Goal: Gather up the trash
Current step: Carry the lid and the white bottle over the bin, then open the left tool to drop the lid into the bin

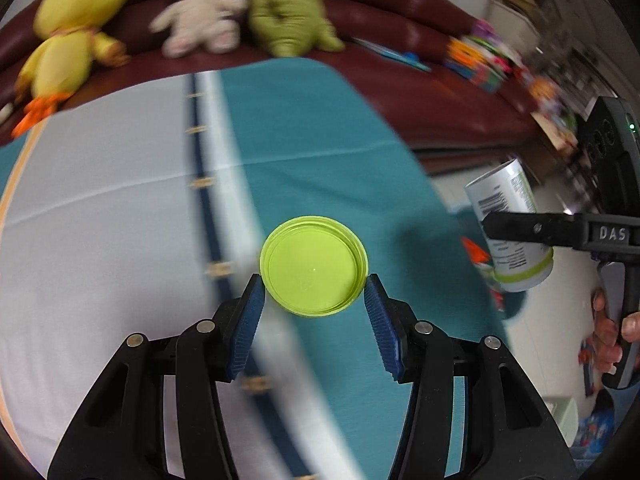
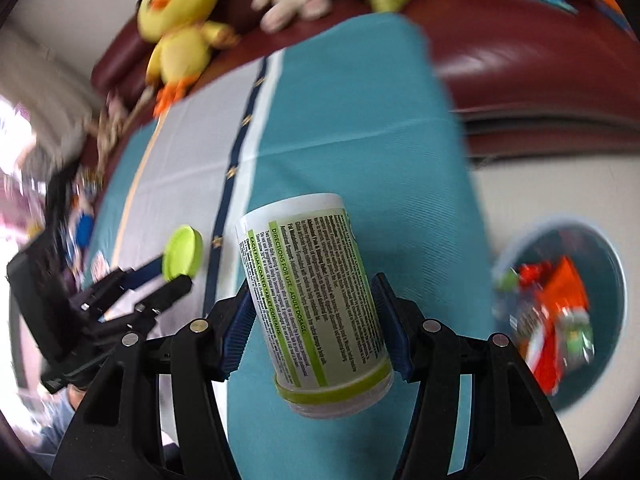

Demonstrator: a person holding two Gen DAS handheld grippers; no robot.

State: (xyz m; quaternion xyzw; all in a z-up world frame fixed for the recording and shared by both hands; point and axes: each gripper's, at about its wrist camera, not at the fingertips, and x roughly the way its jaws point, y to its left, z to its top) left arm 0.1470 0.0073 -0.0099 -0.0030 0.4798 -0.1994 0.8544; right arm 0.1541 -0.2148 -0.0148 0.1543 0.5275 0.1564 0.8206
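Both your grippers carry trash above the teal cloth (image 2: 360, 120).
Your left gripper (image 1: 314, 292) clamps the green lid (image 1: 313, 266); your right gripper (image 2: 314, 300) clamps the white bottle (image 2: 316, 296); bin (image 2: 616, 256) at right.

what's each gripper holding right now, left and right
Left gripper: closed on the lime green lid.
Right gripper: closed on the white supplement bottle, cap off.

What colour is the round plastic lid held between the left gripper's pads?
Lime green round plastic lid; clearest in the left wrist view.
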